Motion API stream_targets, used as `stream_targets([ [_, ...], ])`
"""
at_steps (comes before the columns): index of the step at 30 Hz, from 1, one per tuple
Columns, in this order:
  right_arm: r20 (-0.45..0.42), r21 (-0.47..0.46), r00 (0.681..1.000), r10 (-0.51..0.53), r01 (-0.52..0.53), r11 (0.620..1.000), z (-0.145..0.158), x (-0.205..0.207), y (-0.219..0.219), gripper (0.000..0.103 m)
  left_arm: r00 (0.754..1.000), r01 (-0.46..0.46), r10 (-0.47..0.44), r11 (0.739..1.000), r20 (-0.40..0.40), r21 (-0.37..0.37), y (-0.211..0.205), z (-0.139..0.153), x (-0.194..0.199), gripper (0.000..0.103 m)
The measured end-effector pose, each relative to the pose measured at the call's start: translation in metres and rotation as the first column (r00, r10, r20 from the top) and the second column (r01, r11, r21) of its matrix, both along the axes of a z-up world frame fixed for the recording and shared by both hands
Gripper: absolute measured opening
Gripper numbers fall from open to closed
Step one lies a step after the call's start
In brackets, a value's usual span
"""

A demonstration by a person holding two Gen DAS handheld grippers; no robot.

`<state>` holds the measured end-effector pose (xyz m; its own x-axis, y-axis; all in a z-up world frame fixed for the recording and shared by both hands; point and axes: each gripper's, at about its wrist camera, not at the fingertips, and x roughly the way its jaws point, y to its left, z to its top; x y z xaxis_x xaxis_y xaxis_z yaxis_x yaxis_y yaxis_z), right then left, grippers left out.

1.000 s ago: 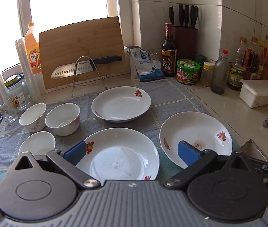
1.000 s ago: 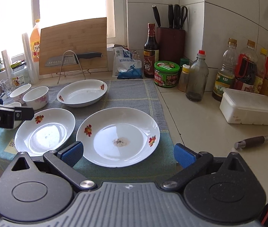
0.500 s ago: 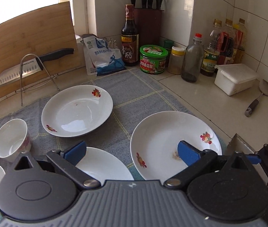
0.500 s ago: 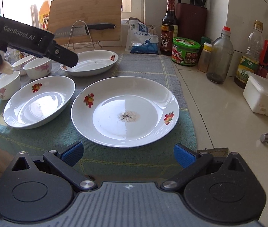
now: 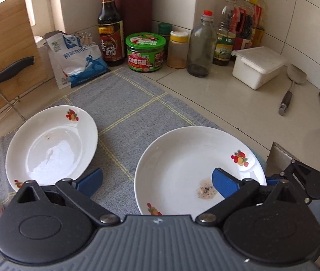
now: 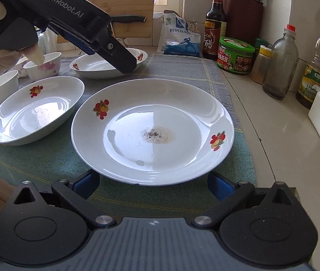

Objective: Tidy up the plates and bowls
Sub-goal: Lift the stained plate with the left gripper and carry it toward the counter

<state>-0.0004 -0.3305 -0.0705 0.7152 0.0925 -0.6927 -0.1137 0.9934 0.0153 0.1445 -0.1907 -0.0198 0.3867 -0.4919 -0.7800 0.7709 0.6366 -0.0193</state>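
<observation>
Both grippers have come closer to the dirty plate (image 6: 152,133) on the cloth (image 6: 182,72). The right gripper (image 6: 153,186) is wide open at its near rim; the left gripper (image 5: 157,180) hangs open above it. Three plates and three small bowls sit on the cloth.

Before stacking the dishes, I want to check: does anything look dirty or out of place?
Yes. The large plate nearest the right gripper has a small patch of dark, speckled residue in its centre, so it looks unwashed.
</observation>
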Motion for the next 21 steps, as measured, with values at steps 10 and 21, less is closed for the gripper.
stream_targets([
  [10,0.008,-0.012,1.000,0.021,-0.021,1.000,-0.004,0.007,-0.001,0.103,0.978,0.165,-0.159,0.985,-0.138,0.040,-0.025,-0.017,0.030,0.102],
  [21,0.025,-0.010,0.999,0.035,-0.034,0.999,-0.005,0.005,-0.002,0.103,0.919,0.339,-0.306,0.936,-0.249,0.100,-0.054,-0.032,0.058,0.100],
])
